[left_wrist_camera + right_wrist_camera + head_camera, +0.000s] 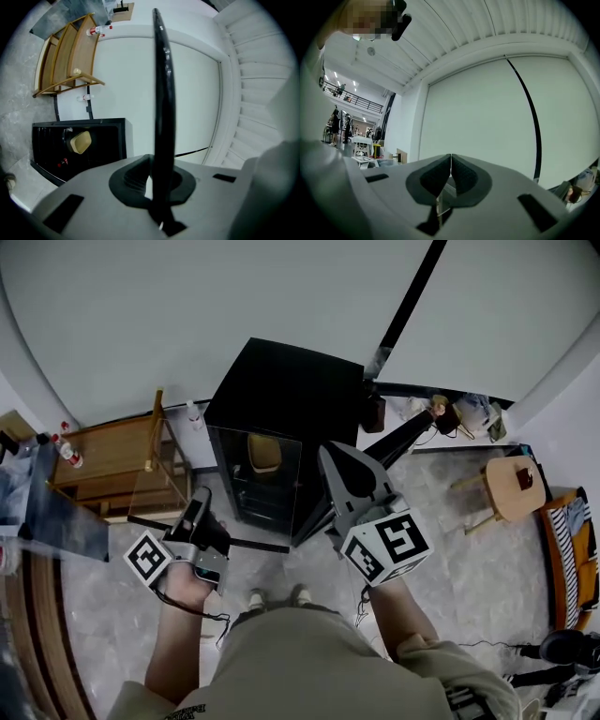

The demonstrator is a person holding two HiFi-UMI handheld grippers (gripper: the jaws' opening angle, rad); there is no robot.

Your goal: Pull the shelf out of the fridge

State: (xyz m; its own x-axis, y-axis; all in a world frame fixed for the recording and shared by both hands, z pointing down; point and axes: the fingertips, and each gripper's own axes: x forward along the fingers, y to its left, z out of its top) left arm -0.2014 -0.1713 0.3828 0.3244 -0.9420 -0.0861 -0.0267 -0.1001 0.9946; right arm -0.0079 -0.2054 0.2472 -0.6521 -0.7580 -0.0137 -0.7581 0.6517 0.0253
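The left tongs [157,180] are clamping shut on the dark rim of the shelf [164,93], which is running straight up between the pads and past them. The right tongs [451,176] are also closing tight, their pads [433,178] pressing on a thin clear edge of the same pane. Both tongs are pointing level, away from the person, with the marker cubes sitting on the near ends.

In the head view the shelf [267,512] is hanging between the two tongs, out of the fridge [281,390] and in front of it. It is a clear glass sheet with a dark near edge, and the fridge front is showing through it.

The fridge is standing on the floor against the far white wall [187,315], a black box with its front open. Its door [398,439] is swinging away to the right. A yellow container [264,454] is sitting inside.

A wooden rack [103,460] is standing to the left, with small bottles [70,454] on it. A round wooden stool [516,486] is standing well to the right. The person's shoes [277,598] are showing on the grey marble floor [450,577], near the fridge.
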